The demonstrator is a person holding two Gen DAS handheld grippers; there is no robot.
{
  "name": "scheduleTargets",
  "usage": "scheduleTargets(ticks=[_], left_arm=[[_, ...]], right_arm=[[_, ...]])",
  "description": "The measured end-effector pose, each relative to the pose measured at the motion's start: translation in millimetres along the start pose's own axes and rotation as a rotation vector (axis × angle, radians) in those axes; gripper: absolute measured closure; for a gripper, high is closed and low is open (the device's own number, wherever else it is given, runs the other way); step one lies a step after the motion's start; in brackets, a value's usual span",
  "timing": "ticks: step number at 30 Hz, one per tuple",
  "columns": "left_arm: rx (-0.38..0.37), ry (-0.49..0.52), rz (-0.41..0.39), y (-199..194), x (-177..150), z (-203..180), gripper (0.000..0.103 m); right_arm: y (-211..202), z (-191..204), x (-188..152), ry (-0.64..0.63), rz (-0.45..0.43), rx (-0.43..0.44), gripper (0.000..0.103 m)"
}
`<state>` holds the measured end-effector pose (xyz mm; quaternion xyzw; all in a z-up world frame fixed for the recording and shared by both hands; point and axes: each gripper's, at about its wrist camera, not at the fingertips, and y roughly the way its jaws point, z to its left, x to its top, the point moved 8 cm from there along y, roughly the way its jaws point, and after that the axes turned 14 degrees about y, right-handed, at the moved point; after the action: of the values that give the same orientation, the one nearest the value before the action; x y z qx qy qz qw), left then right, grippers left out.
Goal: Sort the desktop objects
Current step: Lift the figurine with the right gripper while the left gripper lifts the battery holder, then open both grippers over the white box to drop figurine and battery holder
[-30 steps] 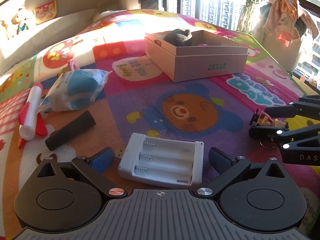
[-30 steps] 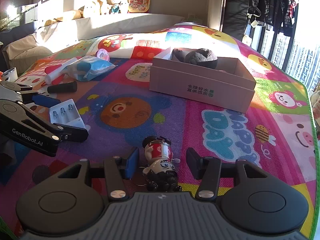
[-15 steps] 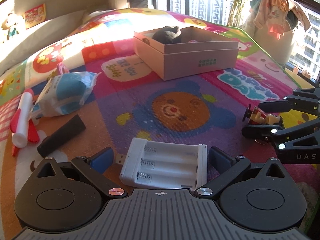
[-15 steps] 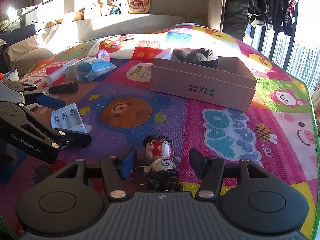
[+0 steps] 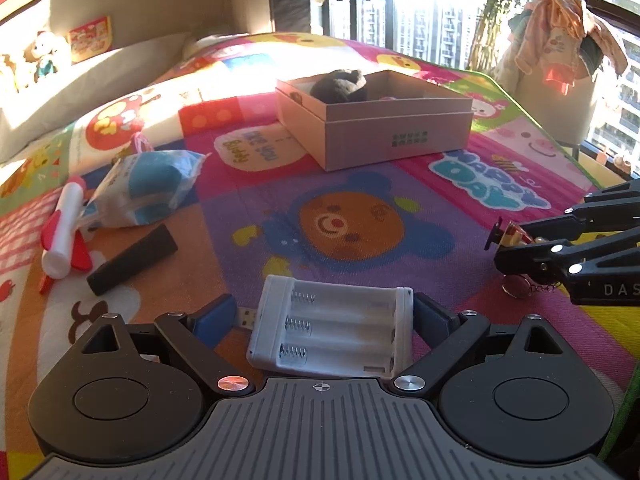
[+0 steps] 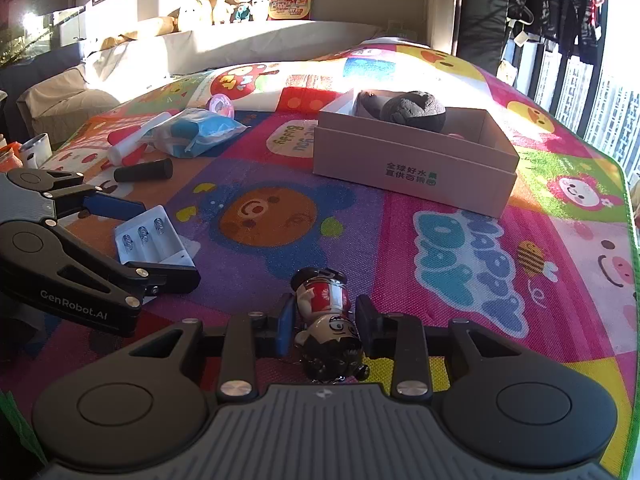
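Bracketing my left gripper [image 5: 320, 320] wide around the battery holder [image 5: 332, 330], right gripper [image 6: 326, 322] narrowed beside the figurine keychain [image 6: 326, 326], contact unclear, cardboard box [image 6: 416, 176] beyond.

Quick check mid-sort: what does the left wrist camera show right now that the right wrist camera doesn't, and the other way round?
Only the left wrist view: the laundry-draped bin by the window, and the left gripper around the battery holder.

Only the right wrist view: the figurine keychain full-length between the right gripper fingers, and the box's printed front.

Both: cardboard box holding a dark plush toy, black cylinder, blue packet.
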<state>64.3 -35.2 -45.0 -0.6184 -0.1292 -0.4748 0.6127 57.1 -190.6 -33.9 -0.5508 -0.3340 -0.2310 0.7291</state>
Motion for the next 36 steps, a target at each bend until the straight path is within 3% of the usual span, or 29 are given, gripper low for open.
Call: scheduleTargets(ticks=[5,11,16,20,23,26,28,31,36], left_arm=[[0.001,0.016,-0.05,-21,10,-4,0.007],[0.026,0.031,-0.186,-38,68,7,0.007],[0.039,0.076,-0.328,-27,147,18,0.007],[0.009,0.053,-0.437,3,215,28,0.006],[-0.023,-0.033,-0.422,35,241,44,0.003],[-0.02,-0.103,-0.376,47,223,61,0.001],[0.029,-0.079,-0.334,48,193,66,0.0],[0.096,-0.03,-0.218,52,134,69,0.0],[0.142,-0.07,-0.063,44,50,85,0.0]], right_arm=[[-23,-21,11,0.08,0.019,0.028,0.074],[-64,-31,52,0.048,-0.085,0.028,0.074],[-88,-45,121,0.116,-0.178,0.081,0.074],[-80,-58,189,0.169,-0.258,0.097,0.074],[-50,-68,236,0.218,-0.328,0.047,0.07],[-21,-84,256,0.292,-0.34,0.017,0.044],[-7,-94,250,0.325,-0.326,0.021,0.043],[10,-109,228,0.345,-0.305,-0.019,0.029],[33,-101,180,0.258,-0.222,-0.073,0.021]])
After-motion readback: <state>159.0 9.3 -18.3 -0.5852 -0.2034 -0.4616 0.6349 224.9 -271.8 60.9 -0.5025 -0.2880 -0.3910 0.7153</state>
